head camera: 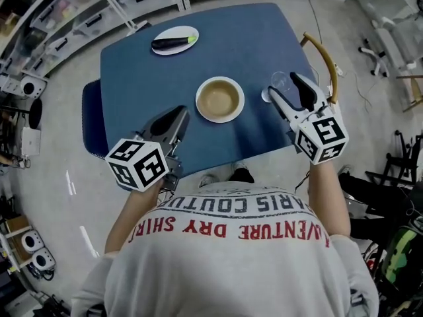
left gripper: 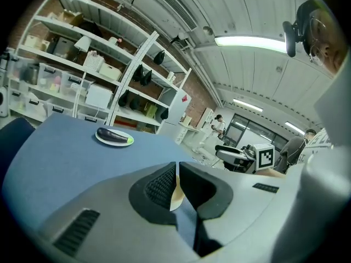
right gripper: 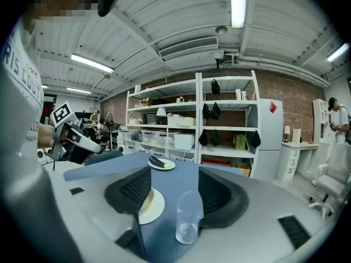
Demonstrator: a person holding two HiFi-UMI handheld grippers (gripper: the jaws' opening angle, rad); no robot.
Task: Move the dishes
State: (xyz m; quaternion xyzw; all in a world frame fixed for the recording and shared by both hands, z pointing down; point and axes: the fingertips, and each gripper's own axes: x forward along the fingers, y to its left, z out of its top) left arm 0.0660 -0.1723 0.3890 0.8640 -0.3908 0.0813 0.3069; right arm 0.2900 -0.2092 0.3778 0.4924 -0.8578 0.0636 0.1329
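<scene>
A cream bowl (head camera: 220,100) sits mid-table on the blue table (head camera: 251,38). At the far edge, a white plate (head camera: 175,40) holds a dark eggplant (head camera: 170,43). A clear glass (head camera: 277,84) stands at the table's right side. My right gripper (head camera: 285,90) is open, and the glass (right gripper: 188,218) stands upright between its jaws, untouched, with the bowl (right gripper: 151,206) to its left. My left gripper (head camera: 180,116) hovers left of the bowl, shut with nothing in it. Only a sliver of the bowl (left gripper: 175,193) shows past the closed jaws of my left gripper (left gripper: 176,171).
A blue chair seat (head camera: 92,121) sits against the table's left side, and a wooden chair back (head camera: 324,58) curves at its right edge. Shelving with bins (head camera: 79,12) lines the far side. Equipment and stands (head camera: 396,177) crowd the floor at right.
</scene>
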